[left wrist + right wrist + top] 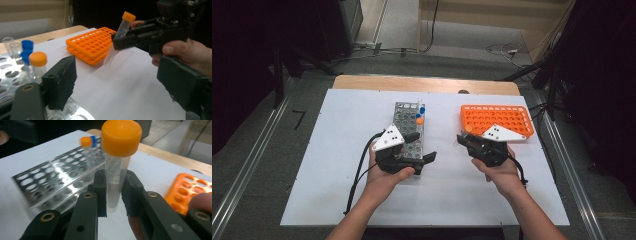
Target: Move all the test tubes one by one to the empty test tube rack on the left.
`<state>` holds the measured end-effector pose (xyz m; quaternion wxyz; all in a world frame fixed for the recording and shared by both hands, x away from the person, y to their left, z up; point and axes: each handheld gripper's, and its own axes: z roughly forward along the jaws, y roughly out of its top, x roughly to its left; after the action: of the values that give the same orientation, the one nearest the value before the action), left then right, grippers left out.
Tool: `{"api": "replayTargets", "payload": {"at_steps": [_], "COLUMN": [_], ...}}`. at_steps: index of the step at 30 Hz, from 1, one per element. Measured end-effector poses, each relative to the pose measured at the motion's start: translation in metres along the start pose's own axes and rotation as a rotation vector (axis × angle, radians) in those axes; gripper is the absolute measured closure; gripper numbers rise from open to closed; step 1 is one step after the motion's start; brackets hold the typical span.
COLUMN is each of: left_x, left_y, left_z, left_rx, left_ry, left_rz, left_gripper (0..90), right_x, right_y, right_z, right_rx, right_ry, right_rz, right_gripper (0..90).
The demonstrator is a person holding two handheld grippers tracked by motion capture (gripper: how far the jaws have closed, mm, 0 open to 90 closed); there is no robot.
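Observation:
My right gripper (116,192) is shut on a clear tube with an orange cap (118,157), holding it upright above the white table. In the high view this gripper (462,139) sits just left of the front of the orange rack (497,117), with the tube's cap (468,128) above it. My left gripper (422,146) hovers over the near end of the metal rack (404,117). Its jaws stand apart with nothing between them (122,85). The metal rack holds an orange-capped tube (37,65) and blue-capped tubes (27,45) at its far end.
A white board (337,150) covers the wooden table top. The orange rack (90,43) lies flat at the right with its holes vacant. Cables trail from both grippers toward the table's near edge. Dark stands and floor cables surround the table.

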<state>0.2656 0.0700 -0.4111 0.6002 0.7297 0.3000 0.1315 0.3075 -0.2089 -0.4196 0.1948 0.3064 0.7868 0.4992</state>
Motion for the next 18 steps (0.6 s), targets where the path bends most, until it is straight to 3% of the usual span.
{"api": "replayTargets", "payload": {"at_steps": [8,18], "left_x": [-0.012,-0.019], "left_y": [0.003,0.001], "left_z": [0.019,0.028], "left_rx": [0.010,0.025], "left_ry": [-0.065,-0.108], "left_rz": [0.038,0.083], "left_gripper": [43.8,62.9], "right_x": [0.038,0.055], "right_y": [-0.008,-0.006], "right_z": [-0.001,0.000], "right_rx": [0.039,0.072], "right_ry": [0.103,0.158], "right_rz": [-0.043,-0.063], "right_gripper": [72.8,72.8]}}
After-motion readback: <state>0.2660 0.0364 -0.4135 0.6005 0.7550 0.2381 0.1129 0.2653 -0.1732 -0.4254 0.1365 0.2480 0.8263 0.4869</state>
